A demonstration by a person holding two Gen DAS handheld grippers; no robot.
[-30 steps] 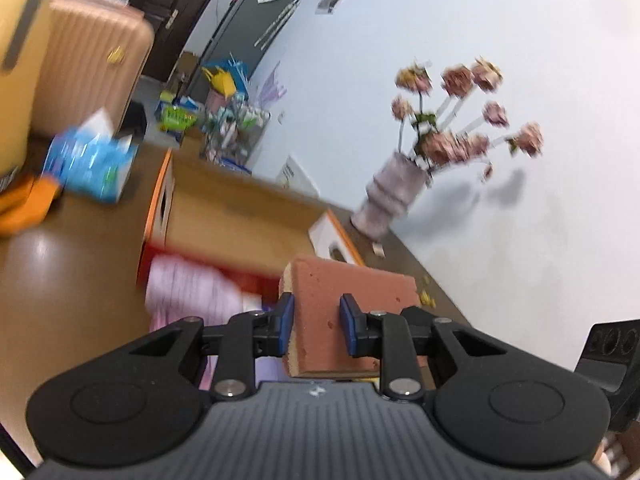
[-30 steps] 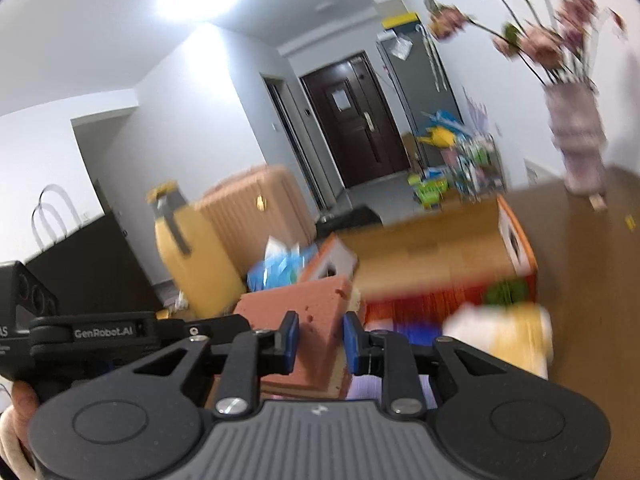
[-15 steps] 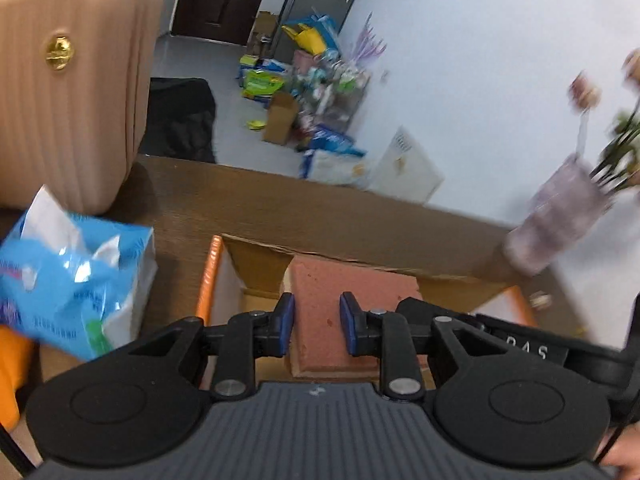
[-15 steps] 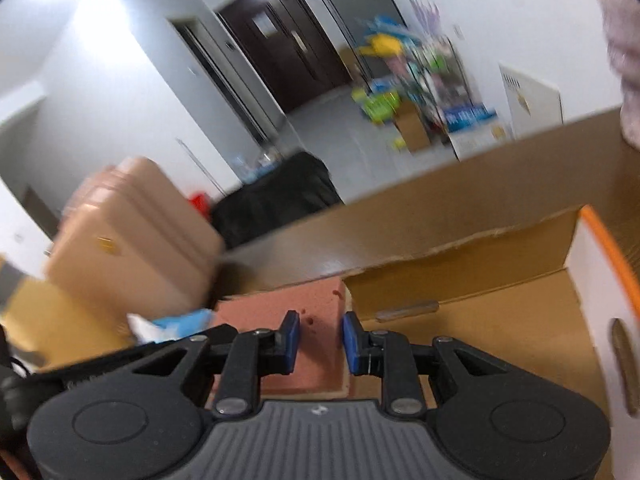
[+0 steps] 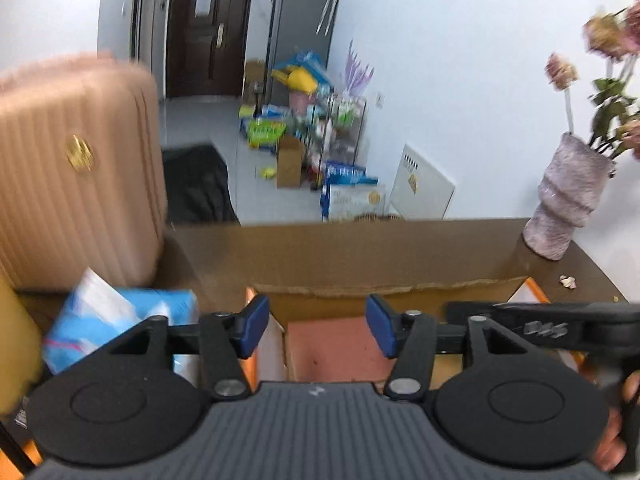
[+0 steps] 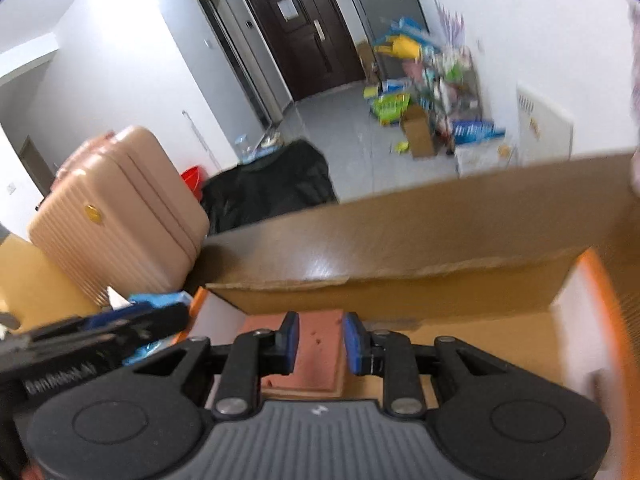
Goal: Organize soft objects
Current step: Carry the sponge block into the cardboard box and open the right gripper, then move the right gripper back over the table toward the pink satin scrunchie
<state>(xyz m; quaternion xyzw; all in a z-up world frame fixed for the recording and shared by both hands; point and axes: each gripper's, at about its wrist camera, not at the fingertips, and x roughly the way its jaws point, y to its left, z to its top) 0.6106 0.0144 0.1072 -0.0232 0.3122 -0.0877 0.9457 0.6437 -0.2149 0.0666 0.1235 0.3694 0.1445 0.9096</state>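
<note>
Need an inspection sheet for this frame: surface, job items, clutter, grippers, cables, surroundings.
Surface: brown table, glossy; crumbs near the vase.
Job's things: reddish sponge block down inside the open cardboard box.
Clutter: blue tissue pack left of the box; vase of flowers at the right.
Grippers: left gripper opening, pads clear of the block's sides; right gripper narrow on the block's edge, pads on it.
Cables: nothing seen.
Surroundings: pink suitcase beyond the table, dark door, boxes and toys on the floor by the wall.
</note>
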